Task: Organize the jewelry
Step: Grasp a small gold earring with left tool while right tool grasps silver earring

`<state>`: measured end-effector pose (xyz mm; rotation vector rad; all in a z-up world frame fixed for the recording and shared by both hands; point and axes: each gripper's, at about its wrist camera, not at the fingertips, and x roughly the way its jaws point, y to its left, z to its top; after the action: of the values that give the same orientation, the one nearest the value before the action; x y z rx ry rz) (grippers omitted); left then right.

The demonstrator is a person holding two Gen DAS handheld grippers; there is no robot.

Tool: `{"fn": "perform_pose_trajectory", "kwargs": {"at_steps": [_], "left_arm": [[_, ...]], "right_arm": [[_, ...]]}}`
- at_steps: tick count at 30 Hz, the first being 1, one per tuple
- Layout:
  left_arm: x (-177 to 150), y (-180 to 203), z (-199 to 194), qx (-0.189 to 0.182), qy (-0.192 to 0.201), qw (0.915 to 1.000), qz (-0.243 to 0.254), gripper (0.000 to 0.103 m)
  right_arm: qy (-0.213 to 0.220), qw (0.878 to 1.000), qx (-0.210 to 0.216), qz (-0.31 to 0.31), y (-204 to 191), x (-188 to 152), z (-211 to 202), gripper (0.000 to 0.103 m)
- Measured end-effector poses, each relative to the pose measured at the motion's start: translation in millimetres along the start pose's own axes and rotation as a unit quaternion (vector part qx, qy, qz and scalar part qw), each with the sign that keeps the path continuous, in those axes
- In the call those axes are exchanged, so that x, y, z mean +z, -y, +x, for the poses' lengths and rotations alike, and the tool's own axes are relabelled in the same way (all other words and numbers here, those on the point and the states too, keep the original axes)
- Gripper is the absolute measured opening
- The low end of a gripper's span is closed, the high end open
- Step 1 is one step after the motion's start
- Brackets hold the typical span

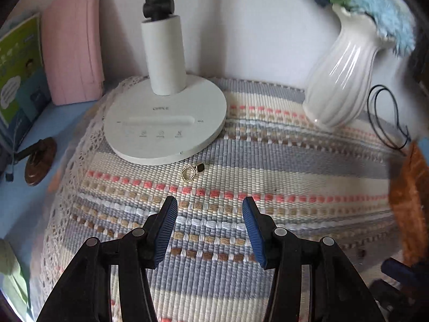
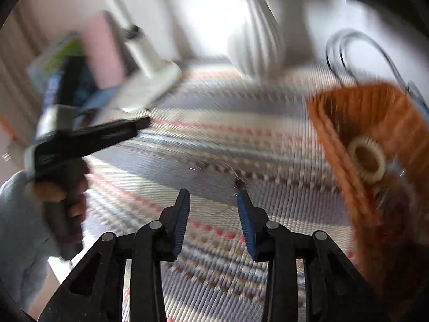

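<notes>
A small gold ring with a dark square pendant [image 1: 192, 172] lies on the striped woven mat [image 1: 268, 161], just in front of the lamp base. My left gripper [image 1: 209, 204] is open and empty, a short way in front of it. My right gripper [image 2: 213, 196] is open and empty over the mat; its view is motion-blurred. An orange woven basket [image 2: 332, 134] stands to its right, holding a cream ring-shaped piece [image 2: 367, 159]. The left gripper [image 2: 142, 123], held in a hand, shows at the left of the right wrist view.
A white lamp base [image 1: 166, 126] stands at the back left of the mat. A white ribbed vase [image 1: 340, 80] with blue flowers is at the back right, beside a black cord [image 1: 386, 118]. A pink folder [image 1: 72, 45] and a book lean on the left wall.
</notes>
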<state>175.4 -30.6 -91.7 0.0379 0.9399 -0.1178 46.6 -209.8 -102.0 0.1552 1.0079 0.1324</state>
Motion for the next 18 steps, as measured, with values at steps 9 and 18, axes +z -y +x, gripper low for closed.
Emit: {"fn": "perform_pose_trajectory", "kwargs": {"at_steps": [9,18], "left_arm": [[7,3,17,0.035,0.040,0.9985,-0.010,0.052],[12,6,15,0.032,0.042,0.9986,0.001,0.003]], "right_arm": [[0.049,0.996,-0.070,-0.019,7,-8,17,0.034],[0.072,0.989,-0.086,-0.098,-6,-14,18,0.005]]}}
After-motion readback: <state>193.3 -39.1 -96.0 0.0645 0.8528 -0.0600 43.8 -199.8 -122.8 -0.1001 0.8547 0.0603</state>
